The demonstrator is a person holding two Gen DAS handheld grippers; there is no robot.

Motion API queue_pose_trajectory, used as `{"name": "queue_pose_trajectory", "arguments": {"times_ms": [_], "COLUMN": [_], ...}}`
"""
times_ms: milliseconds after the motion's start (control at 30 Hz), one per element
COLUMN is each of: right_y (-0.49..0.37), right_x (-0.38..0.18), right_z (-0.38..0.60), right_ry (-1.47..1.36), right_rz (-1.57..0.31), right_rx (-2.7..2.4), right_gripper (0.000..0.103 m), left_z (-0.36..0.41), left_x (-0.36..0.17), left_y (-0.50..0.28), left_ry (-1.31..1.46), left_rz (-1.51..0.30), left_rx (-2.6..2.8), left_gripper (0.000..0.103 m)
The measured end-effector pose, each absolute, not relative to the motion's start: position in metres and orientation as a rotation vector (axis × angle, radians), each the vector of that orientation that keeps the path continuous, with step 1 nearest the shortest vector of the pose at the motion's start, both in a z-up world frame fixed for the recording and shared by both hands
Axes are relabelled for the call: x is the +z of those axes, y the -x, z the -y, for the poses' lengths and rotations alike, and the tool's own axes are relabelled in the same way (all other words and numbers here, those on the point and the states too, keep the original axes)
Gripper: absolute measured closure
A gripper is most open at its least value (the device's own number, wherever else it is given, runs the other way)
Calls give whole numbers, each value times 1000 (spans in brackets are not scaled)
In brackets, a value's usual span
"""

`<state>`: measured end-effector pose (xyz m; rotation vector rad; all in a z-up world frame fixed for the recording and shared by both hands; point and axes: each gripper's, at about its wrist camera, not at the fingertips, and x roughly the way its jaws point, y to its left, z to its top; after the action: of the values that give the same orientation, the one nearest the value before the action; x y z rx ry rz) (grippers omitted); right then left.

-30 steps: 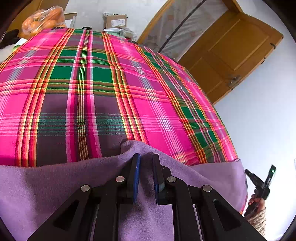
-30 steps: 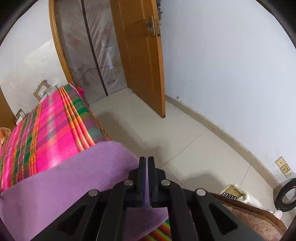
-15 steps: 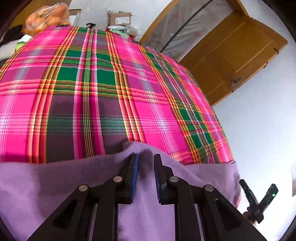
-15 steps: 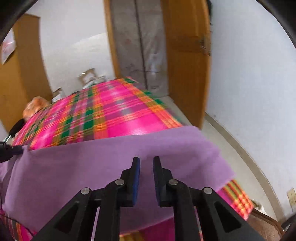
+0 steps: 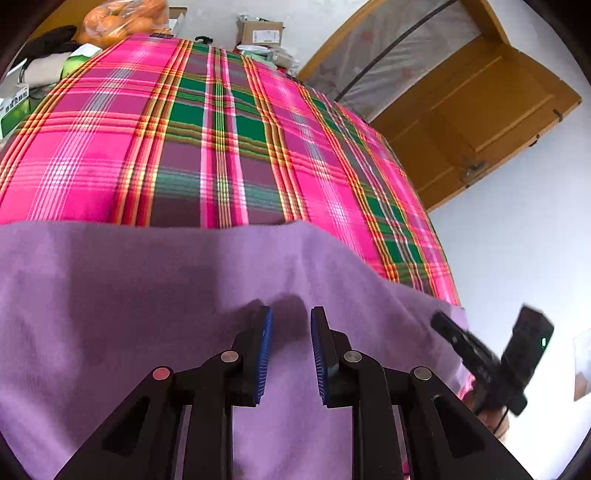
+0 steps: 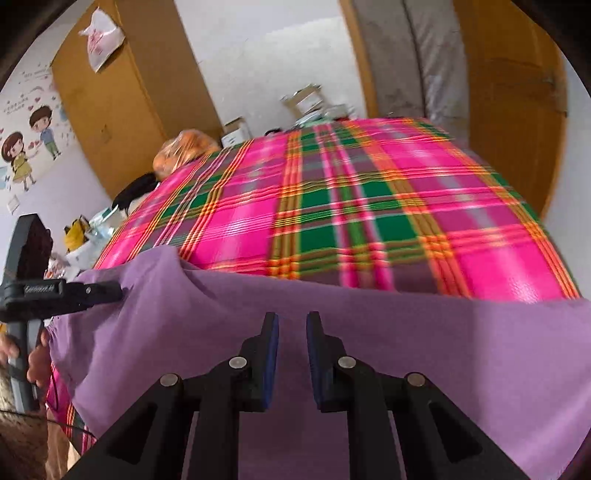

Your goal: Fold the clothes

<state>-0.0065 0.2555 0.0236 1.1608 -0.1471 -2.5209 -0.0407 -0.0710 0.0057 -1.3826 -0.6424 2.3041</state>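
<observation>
The purple garment [image 5: 155, 295] lies spread over the near edge of the plaid bed [image 5: 221, 147], flat enough for a fold. Above it, left gripper [image 5: 291, 350] and right gripper [image 6: 291, 354] hover, jaws narrowly parted, holding nothing.

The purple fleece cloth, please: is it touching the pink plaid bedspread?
Touching: the right wrist view shows the purple cloth lying flat on the plaid bedspread.

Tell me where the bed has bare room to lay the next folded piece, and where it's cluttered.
The plaid bedspread is bare from the purple cloth's far edge back to the head end, and right to the side facing the wooden door. The far-left corner is crowded: a bag of oranges, dark clothing and boxes. A cardboard box stands beyond the head end.
</observation>
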Motion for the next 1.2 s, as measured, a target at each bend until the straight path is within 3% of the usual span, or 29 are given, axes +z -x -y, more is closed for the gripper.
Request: {"name": "queue_pose_trajectory", "arguments": {"times_ms": [100,233,567,633,767,1033,1200], "right_y": [17,27,40,42,43,51,57], "right_x": [22,19,8,8,8,17,11], "right_z": [-233,-208,-184,-182,-173,-196,-193], "right_ry": [-1163,-1170,-1176,-1182,-1174,-1165,-1206], "right_rz": [61,-41,-203,-220,-278,-137,-148], "right_rx": [-2463,-2421,-2429,-2432,-2446,-2564,-2562], "right_gripper": [84,71,61,65,100,101,101], "left_z": [78,79,78,77,77,83,84], "left_x": [1,-4,-9,-10,-10,-12,-13], "left_y": [40,38,42,43,44,43,44], "left_ry": [1405,1420,1410,1408,1403,1379,1372], "left_rz": [660,671,693,696,701,735,740], "left_rx": [2298,2287,2263,2260,2253,2226,2210], "left_gripper": [82,82,81,81,81,82,81]}}
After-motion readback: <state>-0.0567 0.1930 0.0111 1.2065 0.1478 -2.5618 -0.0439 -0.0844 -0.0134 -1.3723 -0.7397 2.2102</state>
